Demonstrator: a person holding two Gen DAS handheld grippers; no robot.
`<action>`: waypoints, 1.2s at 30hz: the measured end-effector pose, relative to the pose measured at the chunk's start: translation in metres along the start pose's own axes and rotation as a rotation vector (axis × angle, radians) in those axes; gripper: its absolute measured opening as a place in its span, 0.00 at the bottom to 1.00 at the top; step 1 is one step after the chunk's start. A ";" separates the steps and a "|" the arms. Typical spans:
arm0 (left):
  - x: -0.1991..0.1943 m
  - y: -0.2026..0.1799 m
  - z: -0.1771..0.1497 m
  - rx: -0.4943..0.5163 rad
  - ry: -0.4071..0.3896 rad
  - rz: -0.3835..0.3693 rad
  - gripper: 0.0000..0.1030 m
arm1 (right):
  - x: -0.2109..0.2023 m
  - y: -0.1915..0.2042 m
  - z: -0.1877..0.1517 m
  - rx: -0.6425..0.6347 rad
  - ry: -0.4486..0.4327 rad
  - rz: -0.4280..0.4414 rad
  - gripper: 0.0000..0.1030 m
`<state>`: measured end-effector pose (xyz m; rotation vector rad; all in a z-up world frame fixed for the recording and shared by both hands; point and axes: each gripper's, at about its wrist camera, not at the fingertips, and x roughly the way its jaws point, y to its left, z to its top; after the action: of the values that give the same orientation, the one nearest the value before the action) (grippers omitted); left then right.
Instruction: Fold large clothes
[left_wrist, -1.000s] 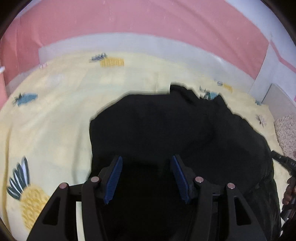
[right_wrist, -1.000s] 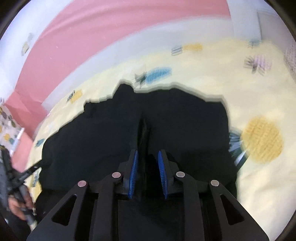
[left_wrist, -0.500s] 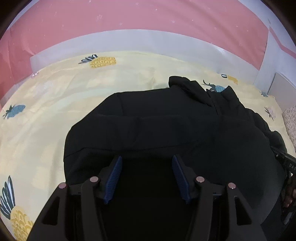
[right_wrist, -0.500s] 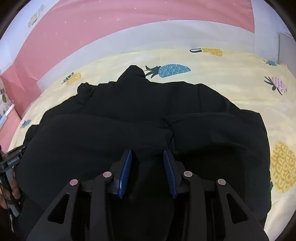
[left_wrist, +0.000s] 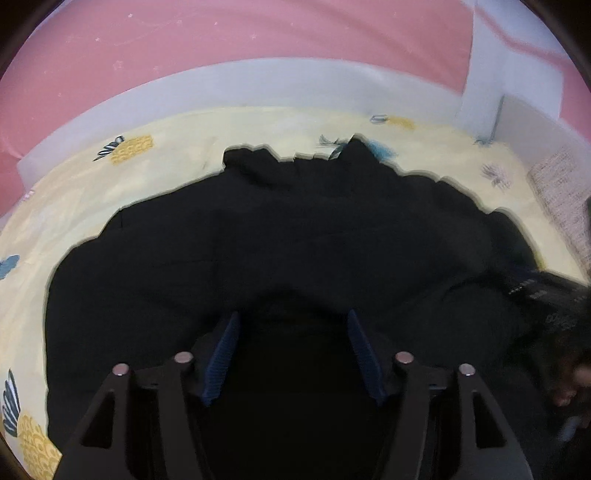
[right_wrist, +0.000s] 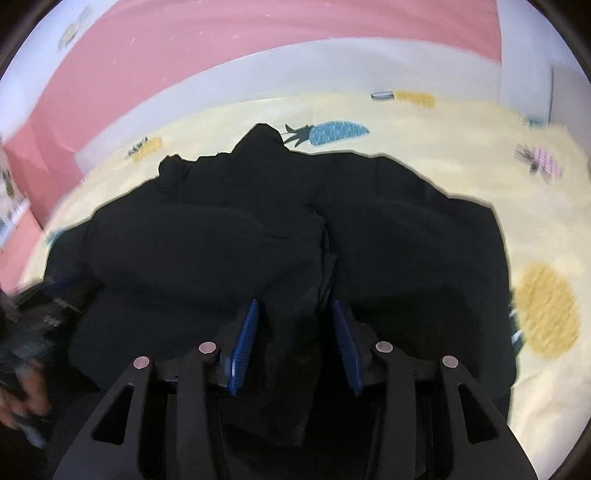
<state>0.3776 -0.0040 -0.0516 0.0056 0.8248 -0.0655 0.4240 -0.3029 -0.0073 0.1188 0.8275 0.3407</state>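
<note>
A large black garment lies bunched on a yellow sheet with a pineapple print. My left gripper hovers low over its near part, jaws opening and wide apart, with only dark cloth under and between the blue pads. In the right wrist view the same garment shows a raised fold running down its middle. My right gripper straddles that fold, jaws opening, and the pads stand clear of the cloth. Each view catches the other gripper, blurred, at its edge.
A white bed rail and a pink wall close off the far side. A pale textured rug or cushion lies at the right. A hand holds the other gripper at the left edge of the right wrist view.
The right jaws, nearly shut on the fold a second ago, have spread apart. The left gripper has slid across over the garment and its jaws have widened a little.
</note>
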 end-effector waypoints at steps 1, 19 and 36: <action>0.003 0.000 -0.002 -0.005 -0.008 0.002 0.65 | -0.002 -0.002 0.000 0.002 0.003 0.004 0.42; -0.056 0.071 -0.034 -0.119 -0.016 0.109 0.65 | -0.050 -0.028 -0.015 -0.015 -0.055 -0.110 0.42; -0.040 0.005 -0.020 -0.047 0.026 0.033 0.71 | -0.033 0.010 -0.027 -0.027 0.033 -0.034 0.42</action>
<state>0.3357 0.0041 -0.0359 -0.0248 0.8518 -0.0152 0.3807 -0.3050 -0.0005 0.0733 0.8567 0.3223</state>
